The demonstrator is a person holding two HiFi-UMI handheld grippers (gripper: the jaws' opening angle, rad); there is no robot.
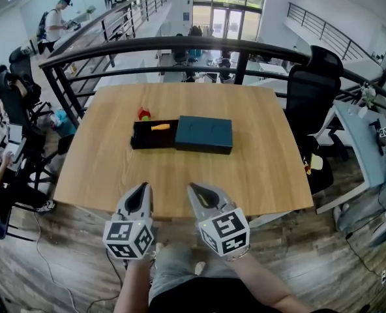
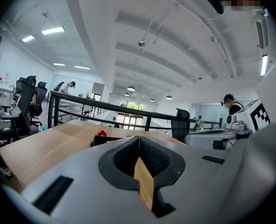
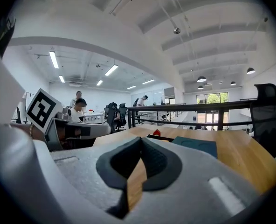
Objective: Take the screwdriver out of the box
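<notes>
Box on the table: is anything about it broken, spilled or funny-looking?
Nothing looks broken or spilled. The black box lies open with the orange screwdriver inside, and its dark teal lid rests flat against its right side. A small red thing sits at the box's far edge; what it is cannot be told.

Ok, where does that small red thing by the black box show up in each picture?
Head view: the red thing lies on the table just beyond the black box's far left corner, left of centre.
Left gripper view: red thing left of centre, below the middle.
Right gripper view: red thing slightly right of centre, below the middle.
Shared landmark: the black railing behind the table.
</notes>
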